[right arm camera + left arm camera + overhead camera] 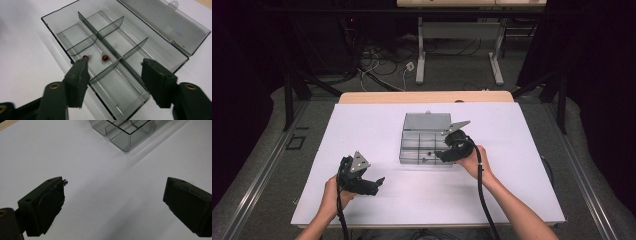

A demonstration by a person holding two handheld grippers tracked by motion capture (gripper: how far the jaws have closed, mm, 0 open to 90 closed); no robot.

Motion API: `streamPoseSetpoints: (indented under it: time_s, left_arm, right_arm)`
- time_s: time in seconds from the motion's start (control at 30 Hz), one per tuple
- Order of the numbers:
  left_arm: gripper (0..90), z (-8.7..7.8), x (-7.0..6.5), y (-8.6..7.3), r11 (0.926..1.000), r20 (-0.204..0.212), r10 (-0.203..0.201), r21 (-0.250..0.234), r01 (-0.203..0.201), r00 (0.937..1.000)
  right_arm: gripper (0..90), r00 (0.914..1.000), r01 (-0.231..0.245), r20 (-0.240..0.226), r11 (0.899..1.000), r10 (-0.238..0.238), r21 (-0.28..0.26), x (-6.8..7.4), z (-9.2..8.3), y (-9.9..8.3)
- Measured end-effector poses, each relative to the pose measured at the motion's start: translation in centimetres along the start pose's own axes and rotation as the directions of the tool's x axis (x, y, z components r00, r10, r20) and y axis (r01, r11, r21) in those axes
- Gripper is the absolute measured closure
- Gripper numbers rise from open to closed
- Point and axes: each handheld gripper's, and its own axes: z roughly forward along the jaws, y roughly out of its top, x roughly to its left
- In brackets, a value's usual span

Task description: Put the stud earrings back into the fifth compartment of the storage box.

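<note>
Smoky-grey clear box (160, 35) w/ 2 red beads (105, 58), white table (362, 150).

You get a brightly lit white table (422, 195) against a dim, almost black room. In the left gripper view the organizer box (130, 132) throws a soft shadow toward 4 o'clock. Its open lid (172, 22) shows mild glare; near jaws look slightly soft.

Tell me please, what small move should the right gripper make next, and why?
Probably lift the right gripper up and away from the clear box. Its jaws stand open with nothing between them, and two red beads already lie in the middle compartment. The lid is open, so closing it may follow. The left gripper waits open over the table.
</note>
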Motion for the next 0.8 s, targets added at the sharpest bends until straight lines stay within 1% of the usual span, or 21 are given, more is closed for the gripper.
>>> streamPoseSetpoints:
  time_s: [0.03, 0.07, 0.1, 0.13, 0.2, 0.23, 0.27, 0.3, 0.37, 0.4, 0.43, 0.47, 0.5, 0.53, 0.6, 0.63, 0.73, 0.77, 0.8]
  left_arm:
    - [3.5, 0.0, 0.0, 0.0, 1.0, 0.0, 0.001, -0.001, -0.001, 1.0]
    - [3.5, 0.0, 0.0, 0.0, 1.0, -0.002, 0.003, 0.002, -0.003, 1.0]
    - [3.5, -0.1, 0.0, 0.0, 1.0, 0.005, -0.002, 0.009, 0.002, 1.0]
    - [3.5, -0.1, 0.0, 0.0, 1.0, 0.004, 0.001, 0.01, -0.001, 1.0]
    - [3.5, 0.0, 0.0, -0.1, 1.0, -0.001, -0.01, 0.001, 0.01, 1.0]
    - [3.5, 0.0, 0.0, -0.1, 0.9999, 0.004, -0.014, 0.002, 0.014, 0.9999]
    - [3.5, 0.1, 0.0, -0.1, 1.0, -0.002, -0.006, 0.004, 0.006, 1.0]
    - [3.5, 0.0, 0.1, -0.1, 0.9999, 0.009, -0.006, 0.014, 0.006, 0.9999]
    - [3.5, -0.1, 0.0, 0.0, 0.9999, 0.003, 0.001, 0.01, -0.002, 1.0]
    - [3.5, -0.1, -0.1, 0.0, 1.0, 0.002, -0.001, 0.007, 0.001, 1.0]
    - [3.5, -0.1, -0.2, 0.0, 1.0, -0.001, -0.001, 0.006, 0.001, 1.0]
    - [3.5, -0.1, -0.2, 0.0, 1.0, -0.006, 0.003, 0.003, -0.003, 1.0]
    - [3.5, -0.2, -0.2, 0.0, 0.9999, 0.003, 0.001, 0.013, -0.001, 1.0]
    - [3.5, -0.2, -0.2, 0.0, 0.9999, 0.006, -0.001, 0.013, 0.001, 1.0]
    - [3.5, -0.2, -0.2, -0.1, 0.9999, 0.003, -0.012, 0.011, 0.012, 0.9999]
    - [3.5, -0.2, -0.1, -0.1, 0.9998, 0.005, -0.011, 0.017, 0.011, 0.9999]
    - [3.5, -0.2, -0.2, -0.1, 0.9999, -0.001, -0.014, 0.01, 0.014, 0.9999]
    - [3.5, -0.2, -0.2, -0.1, 0.9999, -0.006, -0.007, 0.012, 0.007, 1.0]
    - [3.5, -0.2, -0.3, -0.1, 0.9999, 0.001, -0.01, 0.013, 0.01, 0.9999]
  right_arm:
    - [35.4, 0.9999, -0.01, -0.008, 1.0, 0.01, 0.008, -0.1, -0.2, -0.1]
    - [34.0, 0.9996, -0.023, -0.017, 1.0, 0.023, 0.004, -0.2, -0.4, -0.2]
    - [32.6, 0.9994, -0.025, -0.023, 1.0, 0.025, 0.012, -0.3, -0.6, -0.3]
    - [31.0, 0.9993, -0.025, -0.029, 1.0, 0.025, 0.002, -0.3, -0.8, -0.6]
    - [29.8, 0.9995, -0.025, -0.022, 1.0, 0.025, -0.003, -0.4, -1.4, -1.2]
    - [27.9, 0.9992, -0.032, -0.026, 0.999, 0.031, -0.017, -0.5, -1.6, -1.6]
    - [27.0, 0.9992, -0.032, -0.023, 0.999, 0.032, 0.001, -0.6, -1.9, -1.9]
    - [25.6, 0.9991, -0.036, -0.024, 0.999, 0.036, 0.005, -0.7, -2.1, -2.2]
    - [21.6, 0.9987, -0.039, -0.031, 0.999, 0.04, 0.023, -1.1, -2.5, -2.8]
    - [20.1, 0.9987, -0.041, -0.029, 0.999, 0.042, 0.023, -1.1, -2.5, -3.0]
    - [18.5, 0.9987, -0.041, -0.029, 0.998, 0.043, 0.037, -1.2, -2.7, -3.2]
    - [16.9, 0.9984, -0.042, -0.035, 0.999, 0.044, 0.034, -1.2, -2.9, -3.4]
    - [15.6, 0.9986, -0.036, -0.037, 0.999, 0.037, 0.032, -1.1, -3.0, -3.6]
    - [15.2, 0.9987, -0.033, -0.038, 0.999, 0.035, 0.036, -1.1, -3.2, -3.7]
    - [13.5, 0.9983, -0.035, -0.046, 0.999, 0.036, 0.028, -1.1, -3.6, -4.1]
    - [11.5, 0.9983, -0.028, -0.05, 0.999, 0.029, 0.023, -1.1, -3.7, -4.3]
    - [6.4, 0.9973, -0.04, -0.061, 0.999, 0.041, 0.016, -1.4, -4.3, -4.7]
    - [5.3, 0.9971, -0.043, -0.063, 0.999, 0.043, 0.009, -1.5, -4.4, -4.8]
    - [3.7, 0.997, -0.046, -0.062, 0.999, 0.047, 0.007, -1.6, -4.5, -5.0]
